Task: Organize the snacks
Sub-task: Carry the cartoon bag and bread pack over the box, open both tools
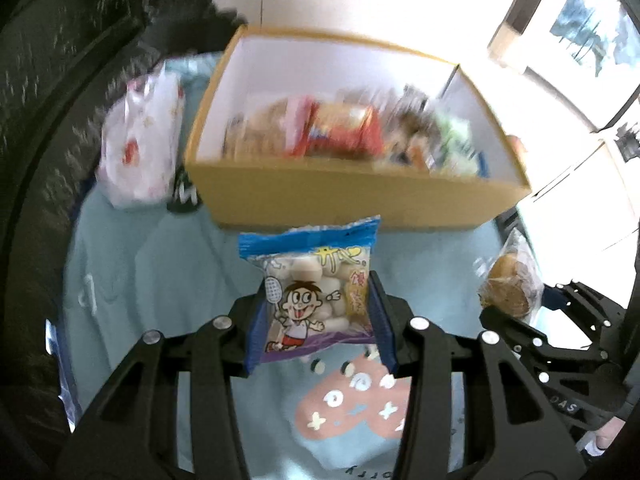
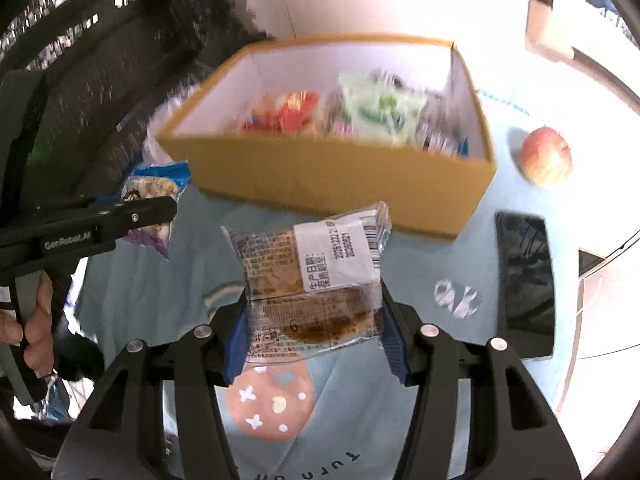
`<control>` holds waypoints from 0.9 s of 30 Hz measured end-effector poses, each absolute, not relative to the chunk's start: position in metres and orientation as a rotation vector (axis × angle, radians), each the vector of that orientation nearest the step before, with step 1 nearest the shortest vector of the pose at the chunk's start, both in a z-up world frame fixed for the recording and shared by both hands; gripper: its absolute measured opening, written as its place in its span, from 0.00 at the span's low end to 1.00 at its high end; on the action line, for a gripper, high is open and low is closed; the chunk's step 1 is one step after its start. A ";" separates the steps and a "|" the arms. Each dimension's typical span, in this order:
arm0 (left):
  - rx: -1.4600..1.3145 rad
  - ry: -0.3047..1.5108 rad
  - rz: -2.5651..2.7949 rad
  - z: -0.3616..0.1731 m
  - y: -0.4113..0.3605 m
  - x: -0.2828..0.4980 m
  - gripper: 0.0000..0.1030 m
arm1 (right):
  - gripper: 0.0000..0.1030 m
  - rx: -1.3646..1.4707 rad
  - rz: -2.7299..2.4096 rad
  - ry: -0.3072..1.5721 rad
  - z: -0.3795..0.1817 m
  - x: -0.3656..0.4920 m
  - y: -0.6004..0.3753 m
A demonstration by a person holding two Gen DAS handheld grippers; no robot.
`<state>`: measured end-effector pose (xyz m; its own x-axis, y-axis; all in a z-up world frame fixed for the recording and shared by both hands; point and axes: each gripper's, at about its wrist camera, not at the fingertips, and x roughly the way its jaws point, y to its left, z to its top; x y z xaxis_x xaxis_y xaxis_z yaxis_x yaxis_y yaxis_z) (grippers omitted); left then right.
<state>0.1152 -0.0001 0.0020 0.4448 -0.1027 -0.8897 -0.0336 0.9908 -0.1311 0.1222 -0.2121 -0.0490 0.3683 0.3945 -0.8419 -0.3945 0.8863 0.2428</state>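
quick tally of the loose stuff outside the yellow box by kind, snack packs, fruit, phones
snack packs: 3, cartoon bag, brown cake pack, white pack
fruit: 1, apple
phones: 1, black phone
total: 5

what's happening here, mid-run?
A person is sorting snacks with two handheld tools. The left tool grips a blue cartoon-print snack bag; the right tool grips a clear-wrapped brown pastry. Both packets are held above the light blue cloth, in front of the yellow cardboard box, which already holds several packets. An apple sits beside the box.
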 end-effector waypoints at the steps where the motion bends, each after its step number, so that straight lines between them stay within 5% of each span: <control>1: -0.138 1.090 -0.049 0.009 -0.002 0.117 0.43 | 0.55 0.012 0.508 1.065 -0.043 0.124 -0.213; 7: -0.130 0.984 -0.068 0.052 -0.004 0.150 0.44 | 0.55 0.051 0.492 0.963 -0.005 0.156 -0.225; 18: -0.162 1.008 -0.044 0.029 0.002 0.227 0.45 | 0.58 0.085 0.420 0.979 -0.013 0.246 -0.208; 20: -0.168 1.006 -0.024 0.022 0.001 0.237 0.53 | 0.65 0.095 0.382 1.022 -0.022 0.260 -0.204; 21: -0.163 1.009 -0.002 0.019 0.001 0.240 0.79 | 0.74 0.101 0.350 1.032 -0.026 0.263 -0.204; 22: -0.157 1.007 0.028 0.016 0.002 0.242 0.89 | 0.74 0.111 0.329 1.028 -0.027 0.264 -0.206; 27: -0.138 1.019 0.036 0.009 0.001 0.236 0.92 | 0.74 0.104 0.341 0.986 -0.025 0.248 -0.211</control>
<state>0.2363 0.0013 0.0088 0.5240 -0.0340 -0.8510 -0.0946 0.9907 -0.0978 0.2483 -0.2114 -0.0250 0.5043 0.3287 -0.7985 -0.2349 0.9421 0.2395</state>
